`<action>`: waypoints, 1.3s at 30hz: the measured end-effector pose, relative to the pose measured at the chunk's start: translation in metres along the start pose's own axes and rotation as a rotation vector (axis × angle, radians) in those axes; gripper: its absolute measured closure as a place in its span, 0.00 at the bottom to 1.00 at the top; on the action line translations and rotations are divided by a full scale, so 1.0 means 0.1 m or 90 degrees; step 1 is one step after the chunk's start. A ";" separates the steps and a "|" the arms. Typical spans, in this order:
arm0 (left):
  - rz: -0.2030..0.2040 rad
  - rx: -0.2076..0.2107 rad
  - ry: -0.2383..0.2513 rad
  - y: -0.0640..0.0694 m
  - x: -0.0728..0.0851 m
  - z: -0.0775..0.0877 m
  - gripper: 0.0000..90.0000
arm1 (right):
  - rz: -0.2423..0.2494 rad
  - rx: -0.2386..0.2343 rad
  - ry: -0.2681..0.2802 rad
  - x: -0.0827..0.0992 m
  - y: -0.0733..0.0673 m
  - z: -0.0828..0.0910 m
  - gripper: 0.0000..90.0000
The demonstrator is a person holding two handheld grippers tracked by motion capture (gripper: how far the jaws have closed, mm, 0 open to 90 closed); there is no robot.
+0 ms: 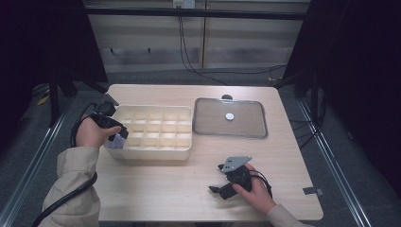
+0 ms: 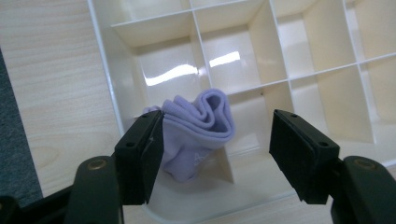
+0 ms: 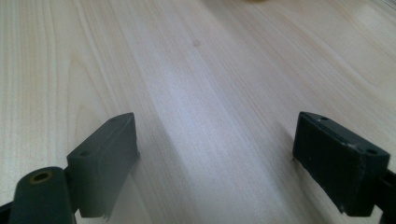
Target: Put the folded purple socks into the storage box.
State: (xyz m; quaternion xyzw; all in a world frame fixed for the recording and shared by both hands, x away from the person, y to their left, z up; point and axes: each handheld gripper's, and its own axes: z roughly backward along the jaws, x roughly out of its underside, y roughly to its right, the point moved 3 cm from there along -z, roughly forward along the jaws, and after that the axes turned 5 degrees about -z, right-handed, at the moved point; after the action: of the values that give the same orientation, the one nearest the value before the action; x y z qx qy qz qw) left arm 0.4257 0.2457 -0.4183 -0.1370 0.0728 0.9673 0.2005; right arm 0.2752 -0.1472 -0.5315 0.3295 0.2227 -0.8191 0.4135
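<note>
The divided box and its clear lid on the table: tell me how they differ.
The divided box is opaque cream; the lid is see-through with a grey rim. The divided box stands deep and is split by partitions into many compartments; the lid lies flat and undivided. The divided box holds a folded lilac sock in a corner compartment at the left gripper; the lid bears a small white disc. Both are rounded rectangles, lying side by side on the table.

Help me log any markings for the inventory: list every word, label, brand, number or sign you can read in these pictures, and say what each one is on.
Nothing here can be read for certain.
Purple sock: faint pale lettering on its side, too blurred to read.
Divided box: no text seen.
Clear lid: a plain white round dot, no writing visible.
Left gripper and right gripper: no markings seen on the jaws.
</note>
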 end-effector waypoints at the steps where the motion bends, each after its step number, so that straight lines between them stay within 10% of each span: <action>1: 0.000 0.000 0.000 0.00 0.00 0.00 0.37 | 0.000 0.000 0.000 0.00 0.00 0.00 0.15; 39: -0.072 0.047 0.009 0.32 0.15 0.08 0.35 | -0.002 0.000 -0.001 0.00 0.00 0.00 0.15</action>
State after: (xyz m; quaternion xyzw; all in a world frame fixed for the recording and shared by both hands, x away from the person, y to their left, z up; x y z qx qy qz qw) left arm 0.3974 0.2240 -0.4121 -0.1406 0.1023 0.9501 0.2589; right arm 0.2749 -0.1472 -0.5315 0.3281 0.2230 -0.8200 0.4126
